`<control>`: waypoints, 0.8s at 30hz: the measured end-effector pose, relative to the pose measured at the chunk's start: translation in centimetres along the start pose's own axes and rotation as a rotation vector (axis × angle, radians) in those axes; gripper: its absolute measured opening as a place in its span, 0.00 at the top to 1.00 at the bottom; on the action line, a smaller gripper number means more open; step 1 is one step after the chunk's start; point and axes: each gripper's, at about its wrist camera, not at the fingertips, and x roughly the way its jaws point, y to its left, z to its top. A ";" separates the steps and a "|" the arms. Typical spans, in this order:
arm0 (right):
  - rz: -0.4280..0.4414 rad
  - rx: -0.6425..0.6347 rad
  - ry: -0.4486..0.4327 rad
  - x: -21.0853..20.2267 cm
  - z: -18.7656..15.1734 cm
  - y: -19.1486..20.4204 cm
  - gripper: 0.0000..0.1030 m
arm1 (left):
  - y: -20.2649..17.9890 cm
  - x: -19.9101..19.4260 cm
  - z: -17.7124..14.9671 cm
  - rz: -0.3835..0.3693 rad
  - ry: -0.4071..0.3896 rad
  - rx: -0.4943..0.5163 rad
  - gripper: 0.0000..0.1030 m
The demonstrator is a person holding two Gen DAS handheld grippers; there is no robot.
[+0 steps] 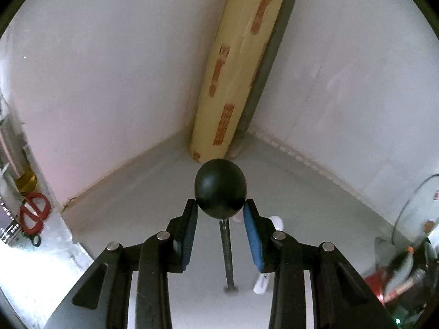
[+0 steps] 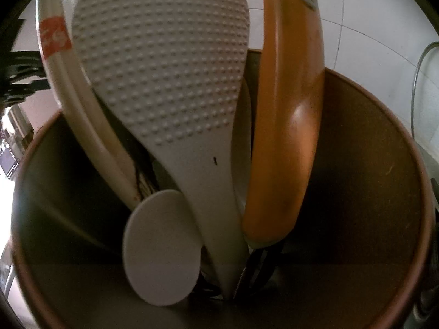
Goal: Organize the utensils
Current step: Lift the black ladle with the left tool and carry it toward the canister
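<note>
The black ladle (image 1: 220, 188) sits between the blue pads (image 1: 253, 238) of the left gripper (image 1: 220, 211), which pinches its bowl; the thin handle hangs down toward the grey floor (image 1: 142, 192). Beyond the ladle, a tan roll (image 1: 238, 63) leans in the wall corner. Red scissors (image 1: 34, 213) lie far left of the ladle. In the right wrist view, a brown holder (image 2: 384, 164) contains a dimpled white paddle (image 2: 164, 76), a small white spoon (image 2: 162, 249) and an orange handle (image 2: 288, 137). The right gripper's fingers are out of view.
</note>
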 end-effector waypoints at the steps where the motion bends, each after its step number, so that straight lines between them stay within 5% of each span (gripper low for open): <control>1: 0.001 -0.001 -0.001 0.0 0.0 -0.1 0.12 | -0.2 -0.9 -0.2 -0.008 -0.015 0.004 0.66; 12: 0.004 -0.005 -0.006 -0.1 -0.3 -0.7 0.12 | -2.6 -7.0 -0.8 -0.047 -0.139 0.084 0.68; 15: 0.009 -0.012 -0.008 -0.2 -0.6 -0.7 0.12 | -2.6 -8.8 -1.1 -0.059 -0.148 0.093 0.87; 17: 0.008 -0.013 -0.008 -0.3 -0.7 -0.7 0.12 | -2.6 -9.3 -1.3 -0.069 -0.150 0.094 0.88; 24: 0.009 -0.016 -0.010 -0.6 -0.9 -0.6 0.12 | -2.0 -7.6 -2.9 -0.019 -0.022 0.108 0.88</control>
